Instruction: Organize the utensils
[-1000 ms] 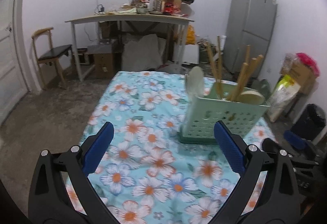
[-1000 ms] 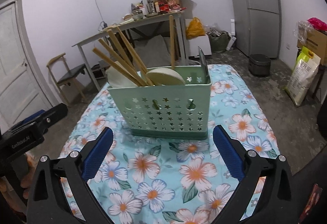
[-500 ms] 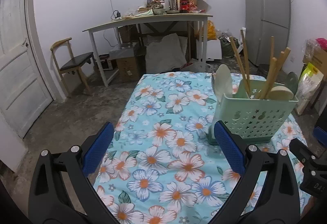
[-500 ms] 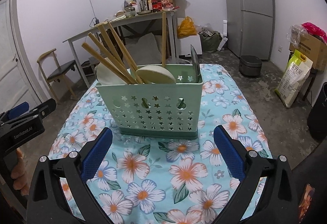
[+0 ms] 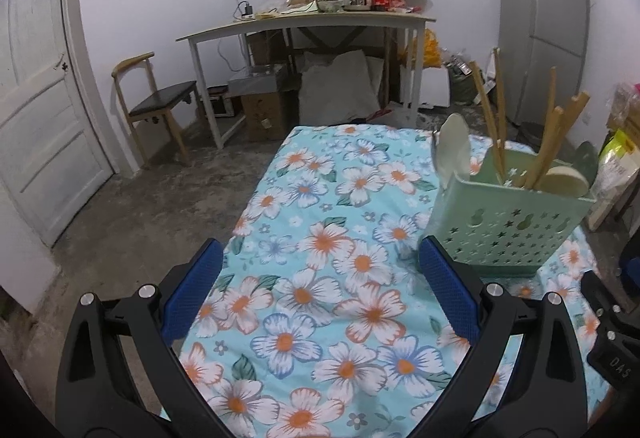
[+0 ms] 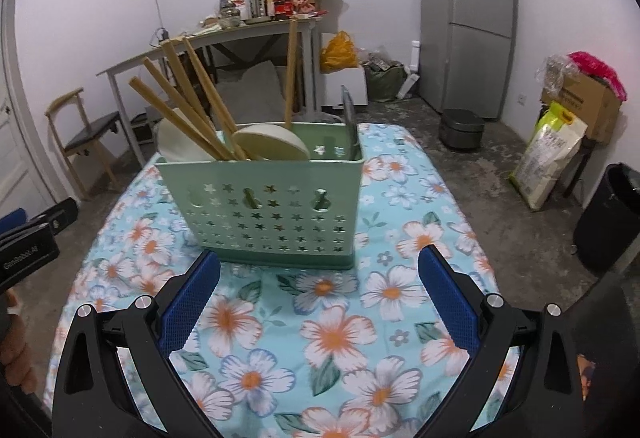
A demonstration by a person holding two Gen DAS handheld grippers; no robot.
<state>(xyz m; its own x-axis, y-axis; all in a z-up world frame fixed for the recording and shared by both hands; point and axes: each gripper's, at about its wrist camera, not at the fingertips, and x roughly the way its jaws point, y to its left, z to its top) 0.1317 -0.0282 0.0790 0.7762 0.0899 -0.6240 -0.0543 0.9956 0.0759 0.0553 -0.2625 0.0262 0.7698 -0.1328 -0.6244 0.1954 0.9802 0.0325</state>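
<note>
Utensil caddy (image 6: pixel 272 214): a pale green plastic holder with star cut-outs is standing upright on the floral tablecloth (image 6: pixel 340 334), toward the far half of the tabletop, its long side facing the right wrist camera.
Same caddy, left view (image 5: pixel 508 226): it is sitting near the right edge of the tabletop, one corner turned toward the camera.
Contents, chopsticks: a bundle of wooden chopsticks (image 6: pixel 188 106) is leaning inside, thick ends up, long axes slanting up and to the left in the right view; one more wooden stick (image 6: pixel 291 74) is standing almost vertical behind them.
Contents, spoons: a cream ladle bowl (image 6: pixel 272 146) is lying across the top near the middle, and a white spoon (image 6: pixel 178 142) is rising at the left end. Which compartment each sits in cannot be told.
Contents, blade: a thin dark flat utensil (image 6: pixel 349 122) is standing on edge at the right end, long axis vertical.
Right gripper (image 6: pixel 319 298): its blue pads are spread wide with nothing between them, hanging just in front of the caddy.
Left gripper (image 5: pixel 318 290): its claw is also released and empty, hovering over the tablecloth to the left of the caddy.
Background: a white desk (image 5: pixel 304 22) piled with clutter, a wooden chair (image 5: pixel 160 106) and a grey refrigerator (image 6: pixel 468 18) are standing by the walls.
</note>
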